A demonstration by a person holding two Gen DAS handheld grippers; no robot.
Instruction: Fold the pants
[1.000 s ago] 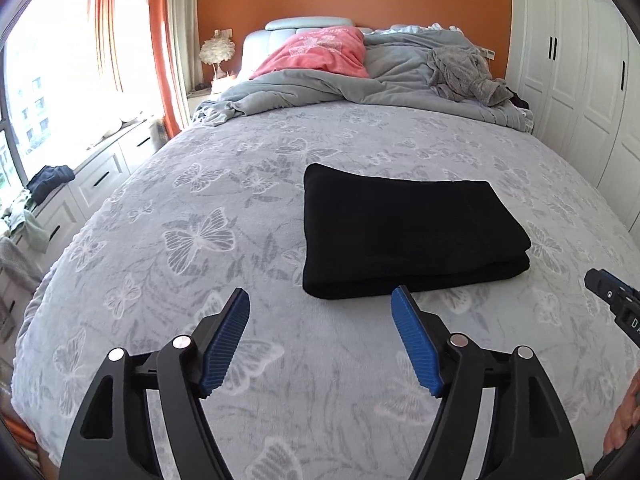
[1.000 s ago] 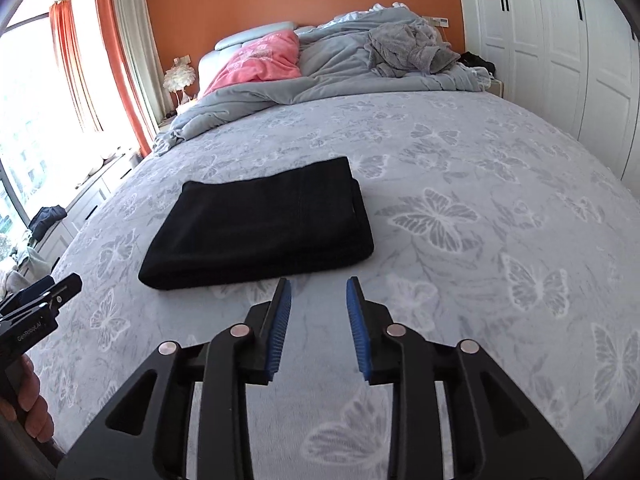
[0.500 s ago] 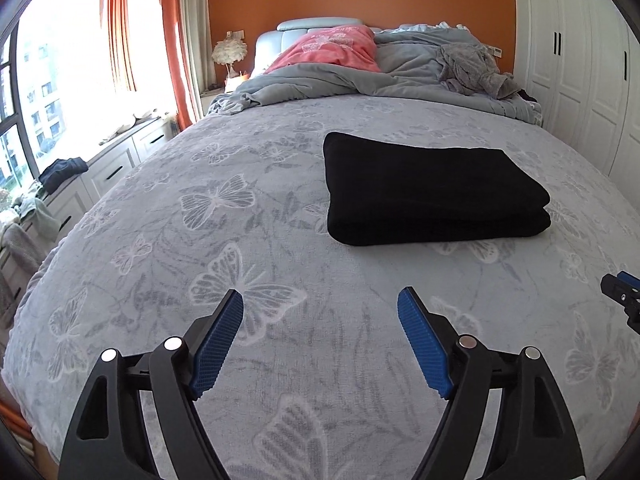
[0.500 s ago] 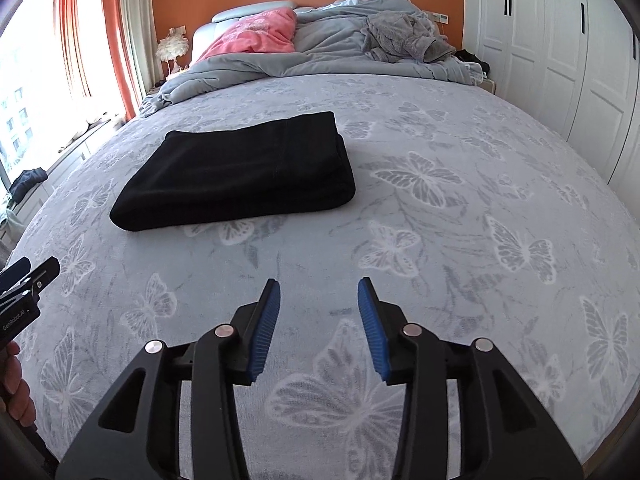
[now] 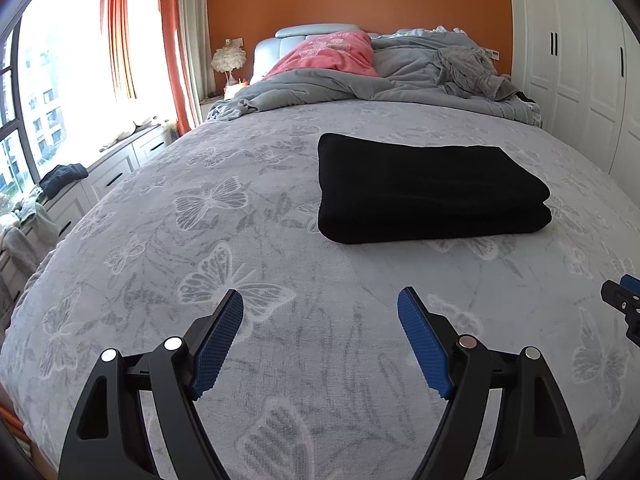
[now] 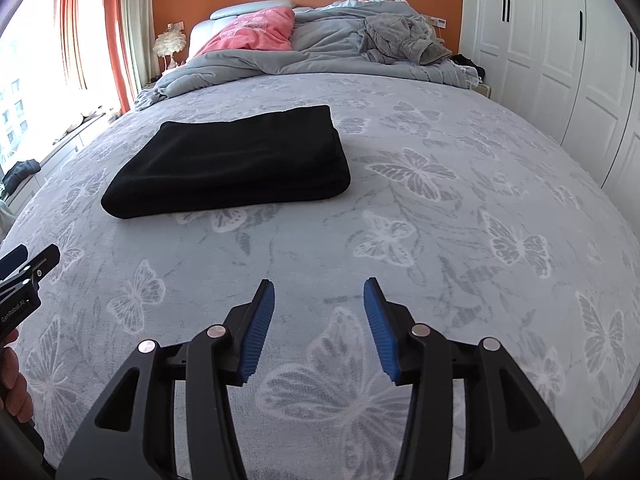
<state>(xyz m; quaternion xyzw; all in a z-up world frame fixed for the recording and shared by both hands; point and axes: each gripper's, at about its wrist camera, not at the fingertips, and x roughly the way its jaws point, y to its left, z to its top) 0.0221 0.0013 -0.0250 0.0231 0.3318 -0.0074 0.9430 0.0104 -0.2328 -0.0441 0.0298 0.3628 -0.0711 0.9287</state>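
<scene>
The black pants (image 5: 424, 188) lie folded in a flat rectangle on the grey butterfly bedspread (image 5: 248, 248). They also show in the right wrist view (image 6: 232, 164), up and to the left. My left gripper (image 5: 320, 300) is open and empty, well short of the pants and above the bedspread. My right gripper (image 6: 319, 288) is open and empty, also back from the pants. The right gripper's tip shows at the right edge of the left wrist view (image 5: 624, 300). The left gripper shows at the left edge of the right wrist view (image 6: 24, 276).
A crumpled grey duvet (image 5: 400, 76) and a pink pillow (image 5: 332, 54) lie at the bed's head. White wardrobes (image 6: 560, 60) stand to the right. A low white drawer unit (image 5: 100, 176) with clothes runs under the window on the left.
Both grippers have drawn back from the folded pants toward the foot of the bed. The right gripper's jaws have widened. The pants have not moved.
</scene>
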